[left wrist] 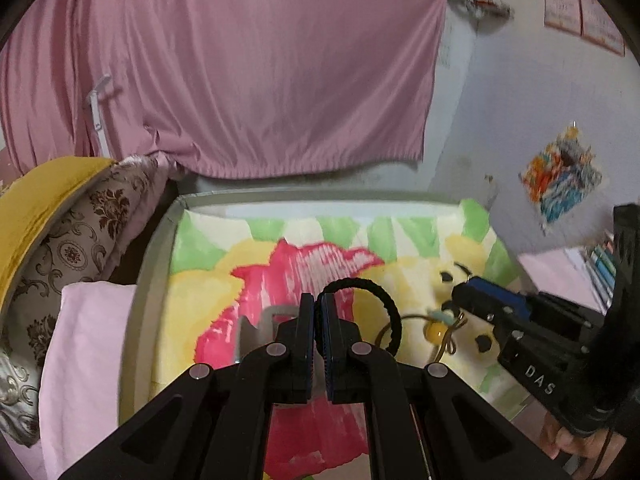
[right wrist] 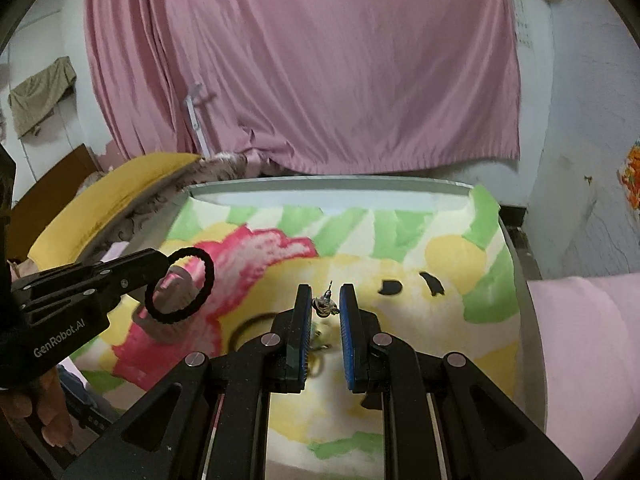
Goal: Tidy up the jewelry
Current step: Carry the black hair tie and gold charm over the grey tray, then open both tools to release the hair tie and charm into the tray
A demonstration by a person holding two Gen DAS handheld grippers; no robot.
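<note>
Left gripper (left wrist: pixel 319 300): jaws clamped on a black hair tie (right wrist: pixel 180 285), held raised above the flowered cloth (right wrist: pixel 400 248). Right gripper (right wrist: pixel 325 304): jaws apart, a small metal earring (right wrist: pixel 325 305) lying between them on the cloth, not gripped. Beside it, a thin ring-shaped band (right wrist: pixel 250 326). Behind the hair tie, a clear stand (right wrist: pixel 170 308). Beyond, pink curtain (right wrist: pixel 320 60).

The small metal piece (right wrist: pixel 326 305) between the right tool's (right wrist: pixel 325 312) pads was too tiny to identify. The clear container (left wrist: pixel 260 330) sat mostly hidden behind the left tool (left wrist: pixel 317 322).
</note>
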